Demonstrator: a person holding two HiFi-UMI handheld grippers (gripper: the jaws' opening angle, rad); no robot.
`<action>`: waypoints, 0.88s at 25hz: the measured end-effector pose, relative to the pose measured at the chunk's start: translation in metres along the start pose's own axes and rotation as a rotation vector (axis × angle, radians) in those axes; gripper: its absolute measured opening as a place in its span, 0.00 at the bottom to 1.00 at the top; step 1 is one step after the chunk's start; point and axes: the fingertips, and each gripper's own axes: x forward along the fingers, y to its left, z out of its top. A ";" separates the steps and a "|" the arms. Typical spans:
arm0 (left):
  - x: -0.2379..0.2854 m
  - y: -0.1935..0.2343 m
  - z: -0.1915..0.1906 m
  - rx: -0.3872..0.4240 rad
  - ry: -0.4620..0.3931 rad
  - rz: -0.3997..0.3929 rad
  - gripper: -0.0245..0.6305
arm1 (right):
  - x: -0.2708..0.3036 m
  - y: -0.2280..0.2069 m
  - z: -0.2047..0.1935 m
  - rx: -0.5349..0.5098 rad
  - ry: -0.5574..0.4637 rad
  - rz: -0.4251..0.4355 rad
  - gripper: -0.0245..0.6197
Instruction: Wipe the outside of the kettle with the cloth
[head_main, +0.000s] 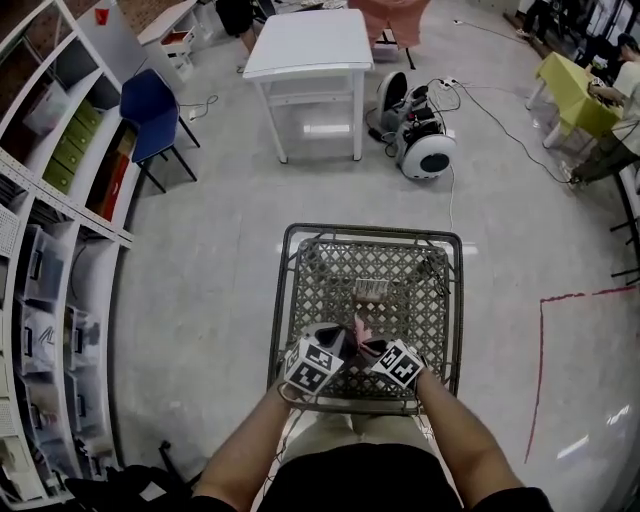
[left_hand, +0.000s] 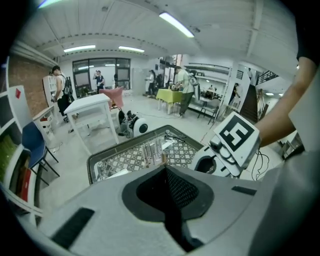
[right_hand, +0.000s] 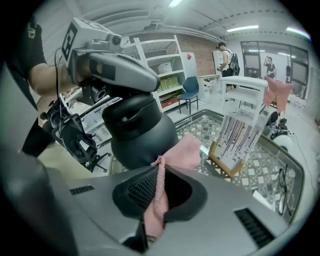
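Kettle (right_hand: 142, 135), dark and round-bodied, stands on the patterned table (head_main: 370, 233) near its near edge, close in front of the person and between the two grippers. In the right gripper view it fills the left middle of the picture, with its lid just under the left gripper (right_hand: 117, 67).

The right gripper (right_hand: 160, 167) has its jaws clamped on the pink cloth (right_hand: 182, 152). A twisted strip of it runs down between the pads, and the loose end spreads out past the tips, lying against the kettle's lower right side. In the head view the cloth (head_main: 360, 328) shows as a small pink tuft between the two marker cubes.

The left gripper (left_hand: 165, 169) has its jaws together; its own view shows the dark pads meeting along one line with nothing to be seen between them. From the right gripper view it reaches over the top of the kettle, but I cannot tell whether it touches the lid or the handle. The right gripper (left_hand: 225, 147) shows just beside it, at its right.

Both grippers (head_main: 335, 338) (head_main: 365, 345) point forward and down, tips near each other. Farther back on the table, well apart from the kettle, a small card stand (head_main: 372, 290) holds striped sheets upright. Beyond the table stand a white table (head_main: 310, 45) and a blue chair (head_main: 150, 110) on the grey floor.
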 end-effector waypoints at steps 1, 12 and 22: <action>-0.001 0.002 -0.001 -0.005 -0.007 0.005 0.05 | 0.001 0.006 -0.003 0.007 -0.002 0.005 0.08; 0.006 -0.003 0.001 0.131 -0.027 0.027 0.05 | -0.001 0.060 -0.010 0.116 -0.050 -0.058 0.08; 0.008 -0.022 0.003 0.215 -0.031 -0.003 0.05 | 0.009 0.106 0.004 0.058 -0.134 -0.074 0.08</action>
